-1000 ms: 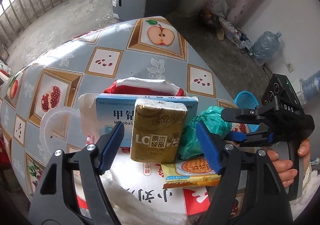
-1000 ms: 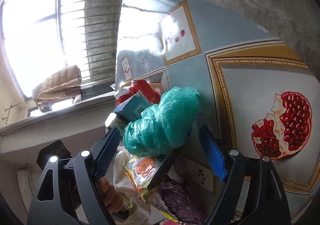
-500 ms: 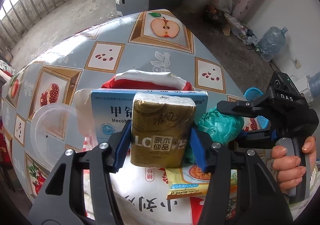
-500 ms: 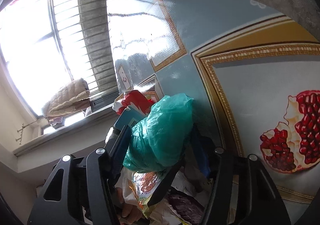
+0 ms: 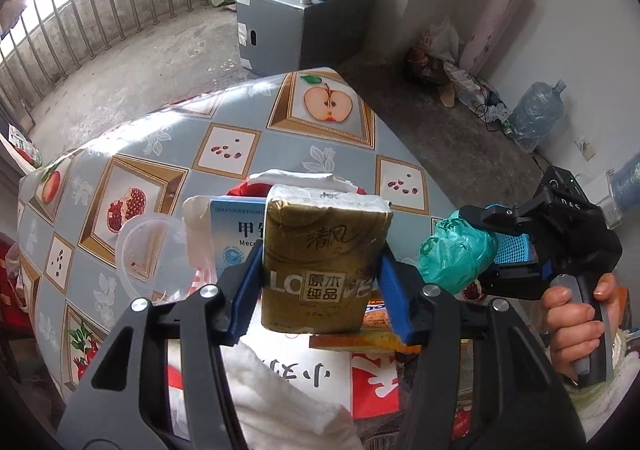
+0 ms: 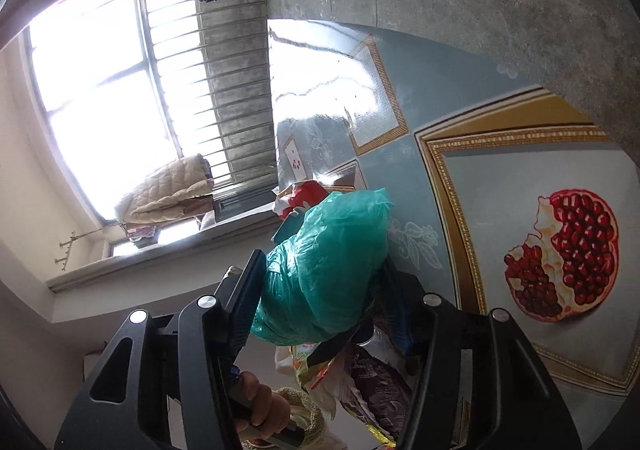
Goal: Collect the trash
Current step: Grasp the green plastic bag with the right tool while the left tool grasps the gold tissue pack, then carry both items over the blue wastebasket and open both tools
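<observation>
A gold tissue pack (image 5: 326, 246) stands between the blue pads of my left gripper (image 5: 320, 282), which is shut on it just above the trash pile. To its right a crumpled green plastic bag (image 5: 452, 254) sits in my right gripper (image 5: 480, 246), held by a person's hand (image 5: 568, 318). In the right wrist view the green bag (image 6: 332, 266) bulges between the pads of the right gripper (image 6: 324, 290), whose jaws are closing and pressing on it. Under the pack lie a blue medicine box (image 5: 236, 234), a red and white packet (image 5: 296, 179) and an orange snack wrapper (image 5: 372, 334).
The pile rests on a table with a fruit-print cloth (image 5: 240, 121). A clear plastic lid (image 5: 152, 250) lies left of the box, a blue mesh basket (image 5: 512, 248) behind the right gripper. A grey cabinet (image 5: 288, 25) and a water bottle (image 5: 536, 113) stand on the floor beyond.
Both grippers went from open to closed: the left on the gold tissue pack, the right on the green bag. Both objects have risen a little off the pile.
</observation>
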{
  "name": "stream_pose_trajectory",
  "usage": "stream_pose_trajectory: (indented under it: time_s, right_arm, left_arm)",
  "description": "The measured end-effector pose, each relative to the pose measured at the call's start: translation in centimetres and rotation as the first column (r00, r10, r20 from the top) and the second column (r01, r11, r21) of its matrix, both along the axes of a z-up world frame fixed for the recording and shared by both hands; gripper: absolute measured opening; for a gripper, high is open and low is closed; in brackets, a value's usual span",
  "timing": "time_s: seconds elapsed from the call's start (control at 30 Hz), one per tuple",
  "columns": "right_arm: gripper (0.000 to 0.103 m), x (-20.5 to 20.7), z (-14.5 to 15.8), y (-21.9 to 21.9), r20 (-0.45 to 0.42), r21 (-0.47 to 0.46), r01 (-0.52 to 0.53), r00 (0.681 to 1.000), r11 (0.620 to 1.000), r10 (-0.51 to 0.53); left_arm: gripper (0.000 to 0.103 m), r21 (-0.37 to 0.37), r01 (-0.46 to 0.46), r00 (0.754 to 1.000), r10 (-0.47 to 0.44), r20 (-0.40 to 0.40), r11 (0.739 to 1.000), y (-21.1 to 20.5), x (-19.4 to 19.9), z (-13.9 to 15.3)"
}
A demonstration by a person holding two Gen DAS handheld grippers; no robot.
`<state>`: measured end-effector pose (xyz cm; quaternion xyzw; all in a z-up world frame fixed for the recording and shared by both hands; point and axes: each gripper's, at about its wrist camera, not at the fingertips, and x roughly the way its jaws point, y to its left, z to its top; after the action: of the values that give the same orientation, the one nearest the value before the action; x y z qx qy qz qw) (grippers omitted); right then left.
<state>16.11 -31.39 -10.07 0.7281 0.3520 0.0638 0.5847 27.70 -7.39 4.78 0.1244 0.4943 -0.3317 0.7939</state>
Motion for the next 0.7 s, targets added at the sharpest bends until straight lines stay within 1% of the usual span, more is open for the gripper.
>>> stream_pose_trajectory:
  time_s: [0.1, 0.2, 0.3, 0.4, 0.57, 0.63, 0.7]
  right_arm:
    - [0.053, -0.9, 1.3, -0.6, 0.041, 0.006, 0.013, 0.999, 1.000, -0.013]
    - [0.053, -2.4, 2.7, -1.4, 0.088, -0.003, 0.023, 0.996, 1.000, -0.022]
    - [0.053, -4.1, 4.5, -2.2, 0.133, -0.027, 0.036, 0.991, 0.999, -0.032]
    - [0.053, -6.3, 5.9, -3.1, 0.160, -0.064, 0.057, 0.986, 0.996, -0.046]
    - [0.053, -11.2, 8.2, -4.9, 0.187, -0.161, 0.110, 0.979, 0.981, -0.079]
    - [0.053, -13.8, 9.1, -5.7, 0.185, -0.220, 0.145, 0.977, 0.965, -0.105]
    - [0.053, -16.5, 9.9, -6.9, 0.178, -0.297, 0.190, 0.974, 0.936, -0.141]
  left_arm:
    - [0.051, -0.040, -0.009, 1.000, 0.011, 0.028, 0.999, 0.4, -0.7, 1.7]
    - [0.051, -0.081, -0.015, 0.999, 0.018, 0.038, 0.997, 0.6, -1.6, 3.3]
    - [0.051, -0.120, -0.009, 0.999, 0.014, 0.045, 0.993, 0.6, -2.9, 4.8]
    - [0.051, -0.152, 0.014, 0.999, -0.008, 0.042, 0.988, 0.1, -4.5, 6.0]
    - [0.051, -0.200, 0.066, 0.998, -0.061, 0.029, 0.978, -2.0, -7.7, 7.0]
    - [0.051, -0.223, 0.090, 0.996, -0.090, 0.011, 0.971, -3.5, -9.0, 7.0]
    - [0.051, -0.246, 0.120, 0.991, -0.129, -0.018, 0.962, -5.5, -10.3, 6.6]
